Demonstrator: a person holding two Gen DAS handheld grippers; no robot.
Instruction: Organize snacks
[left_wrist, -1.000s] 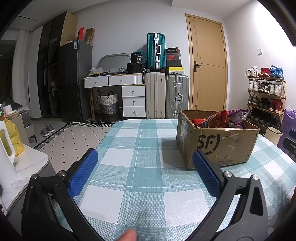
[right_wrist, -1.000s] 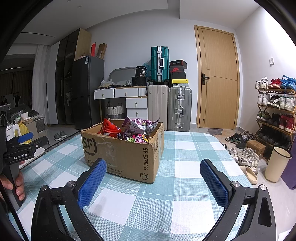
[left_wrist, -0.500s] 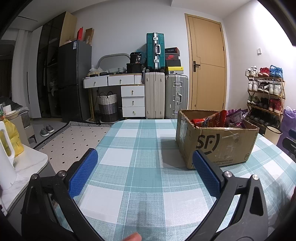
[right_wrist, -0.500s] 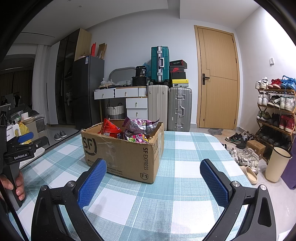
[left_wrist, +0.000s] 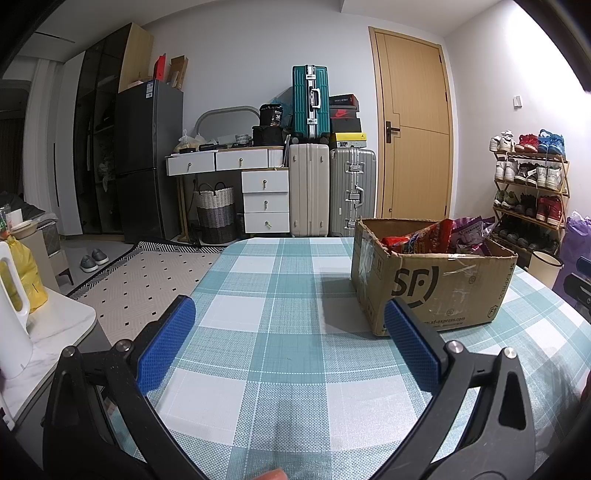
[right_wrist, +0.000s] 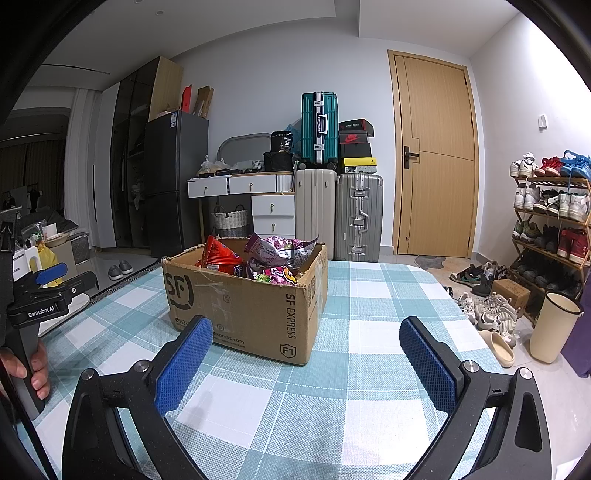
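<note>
Left wrist view unchanged: cardboard box (left_wrist: 436, 280) stays put.

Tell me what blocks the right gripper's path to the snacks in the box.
Nothing visible does. The right gripper is open, with only bare tablecloth between it and the box. The snacks stick up above the open top, reachable from above.

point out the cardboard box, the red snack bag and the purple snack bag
cardboard box (right_wrist: 255, 310), right wrist view, front wall
red snack bag (right_wrist: 218, 256), right wrist view, upper part above the rim
purple snack bag (right_wrist: 280, 249), right wrist view, crinkled top
</note>
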